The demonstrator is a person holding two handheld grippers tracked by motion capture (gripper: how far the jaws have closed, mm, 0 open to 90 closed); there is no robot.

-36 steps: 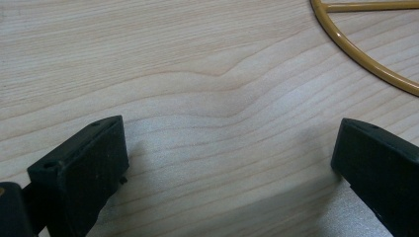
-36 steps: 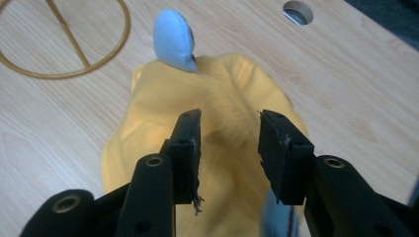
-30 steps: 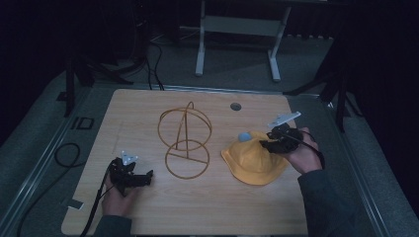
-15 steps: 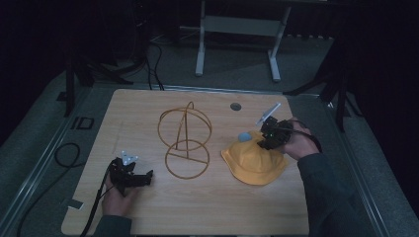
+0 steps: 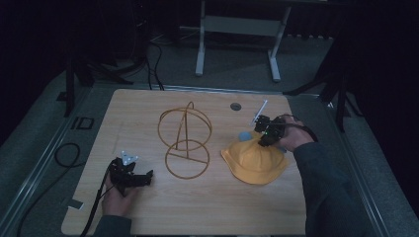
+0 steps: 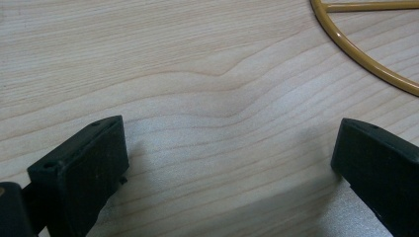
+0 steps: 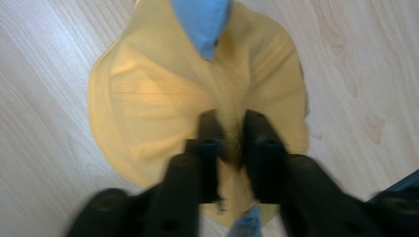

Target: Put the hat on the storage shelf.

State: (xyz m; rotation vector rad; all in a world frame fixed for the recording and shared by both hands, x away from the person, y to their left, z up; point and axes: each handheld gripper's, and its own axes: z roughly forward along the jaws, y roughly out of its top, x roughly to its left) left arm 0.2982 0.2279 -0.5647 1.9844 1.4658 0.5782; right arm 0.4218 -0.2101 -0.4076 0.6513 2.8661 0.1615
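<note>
Yellow hat [image 7: 163, 98] pinched between right gripper [image 7: 231, 129] fingers [image 7: 210, 131].

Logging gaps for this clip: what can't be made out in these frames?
- Hat: the fold between the right gripper's jaws is hidden by them in the right gripper view; near edge cut off.
- Blue piece: cut by the top edge; its shape is unclear.
- Wire stand: mostly outside the left gripper view.
- Dark disc: too small to identify, high view.

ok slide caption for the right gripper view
Right gripper pinching a fold of the yellow hat on the wooden table.
</note>
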